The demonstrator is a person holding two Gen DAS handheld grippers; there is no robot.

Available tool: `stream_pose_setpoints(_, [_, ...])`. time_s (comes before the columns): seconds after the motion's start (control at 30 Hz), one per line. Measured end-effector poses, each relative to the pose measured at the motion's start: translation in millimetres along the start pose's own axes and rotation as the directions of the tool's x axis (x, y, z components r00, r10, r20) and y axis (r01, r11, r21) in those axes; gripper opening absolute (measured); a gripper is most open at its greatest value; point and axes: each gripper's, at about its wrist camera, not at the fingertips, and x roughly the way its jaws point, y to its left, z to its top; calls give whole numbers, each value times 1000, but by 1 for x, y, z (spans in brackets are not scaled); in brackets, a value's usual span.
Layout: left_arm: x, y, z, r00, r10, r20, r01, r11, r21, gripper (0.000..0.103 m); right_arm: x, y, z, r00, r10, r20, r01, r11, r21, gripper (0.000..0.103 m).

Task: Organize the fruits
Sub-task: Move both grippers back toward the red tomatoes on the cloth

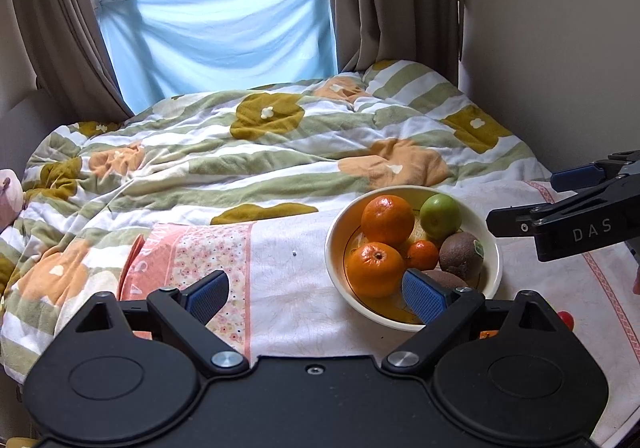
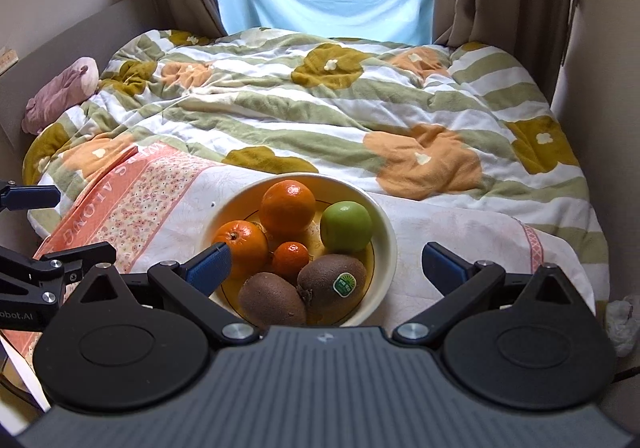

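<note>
A cream bowl (image 1: pixel 491 272) (image 2: pixel 385 236) stands on a white and pink cloth on the bed. It holds two oranges (image 1: pixel 387 220) (image 2: pixel 287 207), a small mandarin (image 1: pixel 422 254) (image 2: pixel 291 257), a green apple (image 1: pixel 440 216) (image 2: pixel 346 226) and two kiwis (image 1: pixel 461 254) (image 2: pixel 331 281). My left gripper (image 1: pixel 316 294) is open and empty, left of the bowl, its right finger over the near rim. My right gripper (image 2: pixel 328 268) is open and empty, just in front of the bowl. It also shows in the left wrist view (image 1: pixel 532 200), to the right of the bowl.
The white and pink cloth (image 1: pixel 208 252) (image 2: pixel 132 208) lies over a striped flowered quilt (image 1: pixel 248 152) (image 2: pixel 320 108). A small red object (image 1: pixel 566 319) lies on the cloth right of the bowl. A pink plush (image 2: pixel 60 92) is at the left; curtains and wall stand behind.
</note>
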Motion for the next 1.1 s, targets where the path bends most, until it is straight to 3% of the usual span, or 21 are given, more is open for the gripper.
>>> stream_pose_setpoints(0.3, [-43,5,1,996,-73,55,71,997,38,96,-69,5,-26,991,-129,39,126,989,82,103])
stream_pose_setpoints(0.57, [-61,-8,-11,992,-113,54,109,992,70,96,-99,-5,-68,979,-206,5,203,970,133,103])
stream_pose_setpoints(0.77, [-63,-35,-27,994,-108,29,107,994,38,96,-103,-21,-99,982,-188,3,186,978,98,103])
stream_pose_setpoints(1.1, [-27,-93,-51,991,-109,-72,107,994,-40,92,-77,-60,-133,998,-66,-10,65,997,-49,103])
